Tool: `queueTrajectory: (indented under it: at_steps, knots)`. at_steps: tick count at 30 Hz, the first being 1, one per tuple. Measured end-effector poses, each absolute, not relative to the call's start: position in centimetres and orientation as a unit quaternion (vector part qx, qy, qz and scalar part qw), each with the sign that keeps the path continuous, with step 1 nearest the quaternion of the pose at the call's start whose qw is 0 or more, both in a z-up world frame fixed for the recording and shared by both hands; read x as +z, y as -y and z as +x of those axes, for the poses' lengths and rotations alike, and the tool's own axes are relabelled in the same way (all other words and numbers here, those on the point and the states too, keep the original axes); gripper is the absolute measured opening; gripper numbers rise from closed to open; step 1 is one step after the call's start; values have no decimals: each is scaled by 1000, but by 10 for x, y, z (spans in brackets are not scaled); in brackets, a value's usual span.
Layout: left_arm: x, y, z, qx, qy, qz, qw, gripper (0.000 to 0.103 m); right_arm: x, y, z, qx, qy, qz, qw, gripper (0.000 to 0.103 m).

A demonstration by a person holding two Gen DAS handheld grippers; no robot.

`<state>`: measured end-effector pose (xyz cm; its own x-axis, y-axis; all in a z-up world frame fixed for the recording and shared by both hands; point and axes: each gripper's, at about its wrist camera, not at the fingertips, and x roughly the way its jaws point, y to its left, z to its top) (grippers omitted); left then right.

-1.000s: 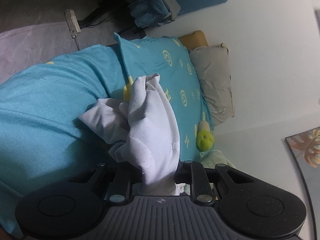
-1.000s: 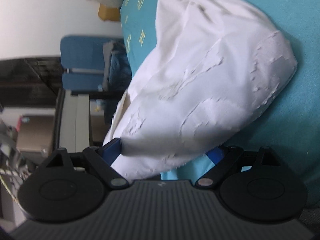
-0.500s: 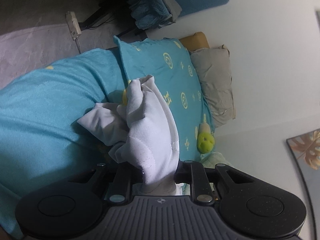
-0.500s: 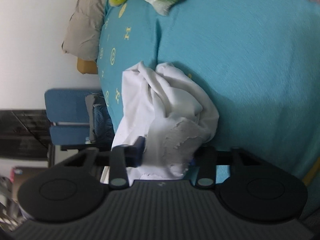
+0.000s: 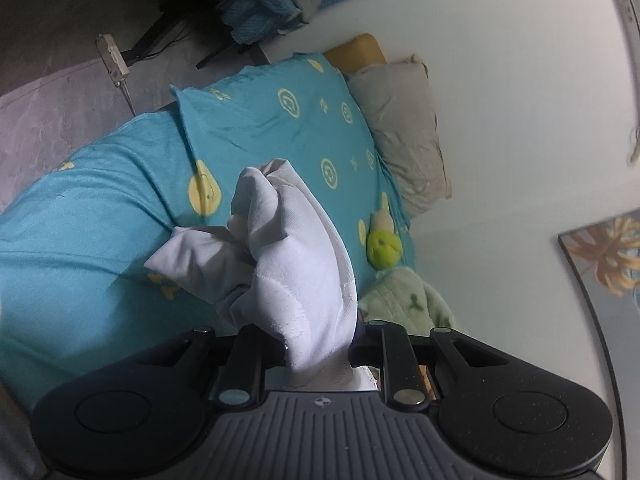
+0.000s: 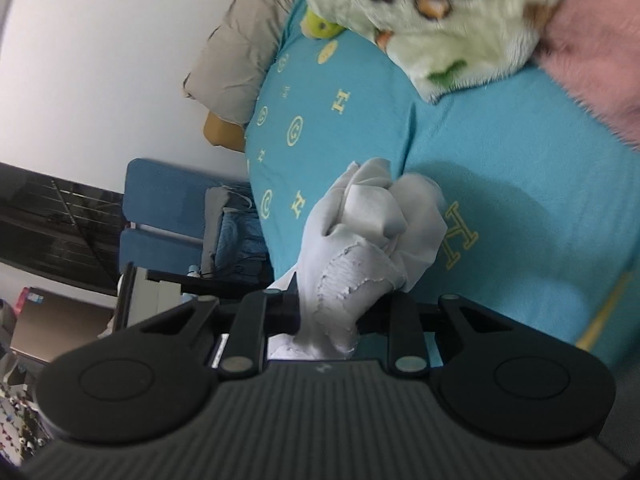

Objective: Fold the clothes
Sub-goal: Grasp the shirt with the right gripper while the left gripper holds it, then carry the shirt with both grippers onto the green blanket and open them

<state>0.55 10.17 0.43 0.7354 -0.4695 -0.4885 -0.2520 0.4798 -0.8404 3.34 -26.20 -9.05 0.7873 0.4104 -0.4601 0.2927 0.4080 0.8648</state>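
left gripper (image 5: 318, 354): your fingers are clamped on a bunched white garment (image 5: 296, 264).
right gripper (image 6: 328, 314): fingers closing on a thin wad.
risk: it slips out, lands crumpled on the bed (image 6: 520, 168).

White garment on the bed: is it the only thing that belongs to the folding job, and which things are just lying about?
Belongs to the job:
- white garment, bunched
- left gripper, clamped on it
- right gripper, jaws closing on it

Just lying about:
- patterned teal pillow
- beige pillow
- green plush toy
- fleecy green blanket
- blue chair
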Motion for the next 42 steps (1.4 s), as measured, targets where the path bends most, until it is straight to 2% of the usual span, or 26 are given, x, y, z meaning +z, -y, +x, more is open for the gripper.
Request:
queueTrajectory:
  at_steps: [4,12,19,25,35,39,42]
  knots:
    - [30,-99,-18,-80,-381,-495,777,21,-64,265,0,31,-320,536,780,26]
    - [55,-92,-59,-85,-399,-473,781,21,-50,274,-51,31,-319,543,776,26]
    - [66,-57,-32,-89,-413,-466,777,21,-42,303,-42,28,-318,553,770,26]
    - [93,24,34,-130,-424,-449,776,21,-5,373,-7,12,-284,546,788,26]
    - [164,226,185,-288,-384,-407,777,22,106,544,77,-50,-162,483,859,26]
    - [156,298,219,-324,-377,-377,781,23,117,598,98,-90,-125,450,880,26]
    - [130,328,228,-338,-386,-356,781,23,97,620,105,-120,-123,436,883,26]
